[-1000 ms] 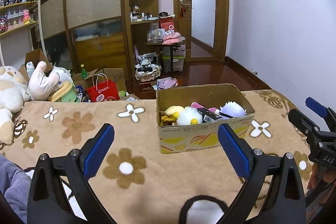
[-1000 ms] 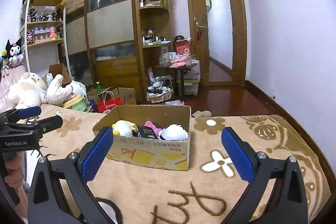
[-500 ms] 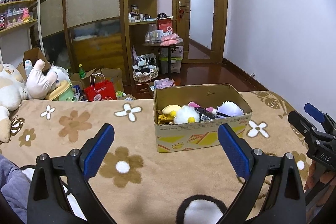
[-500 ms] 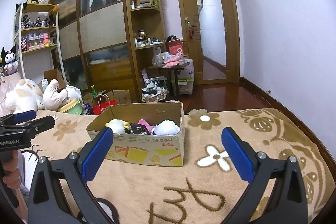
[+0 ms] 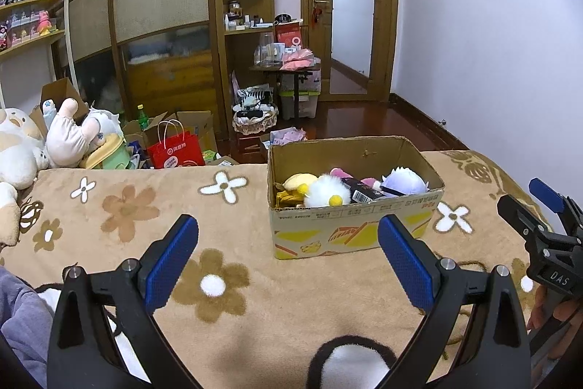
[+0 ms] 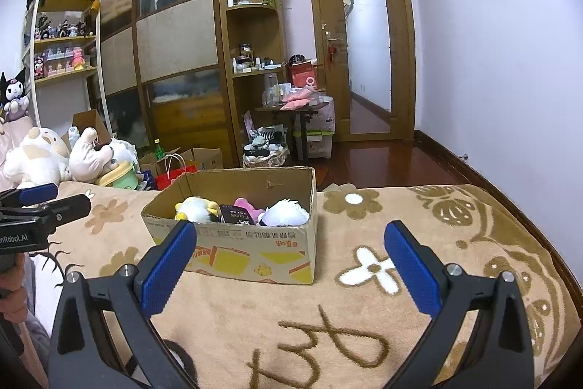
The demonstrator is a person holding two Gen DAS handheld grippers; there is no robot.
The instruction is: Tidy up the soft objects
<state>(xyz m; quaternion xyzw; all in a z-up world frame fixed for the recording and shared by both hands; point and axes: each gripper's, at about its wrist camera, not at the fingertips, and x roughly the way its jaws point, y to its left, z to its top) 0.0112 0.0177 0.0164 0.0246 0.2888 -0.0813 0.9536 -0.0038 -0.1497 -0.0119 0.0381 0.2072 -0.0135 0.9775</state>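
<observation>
Little change from a second ago: both views sit slightly farther back, box (image 5: 355,206) a bit lower in frame. Left gripper (image 5: 288,257) and right gripper (image 6: 289,259) both spread wide, empty, hovering over the blanket (image 5: 127,206). Box sits center frame, holding plush toys: white fluffy one (image 5: 326,192), yellow (image 5: 298,181), pale purple (image 5: 404,181), pink (image 6: 244,205).

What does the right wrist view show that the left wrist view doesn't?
Right wrist only: a black-and-white plush by the shelf at far left, and the left hand-held gripper seen from the side.

Left wrist only: the right hand-held gripper at the right edge, and the whole red shopping bag.

Both: the cardboard box of soft toys on the flowered blanket, with both grippers open and empty.
</observation>
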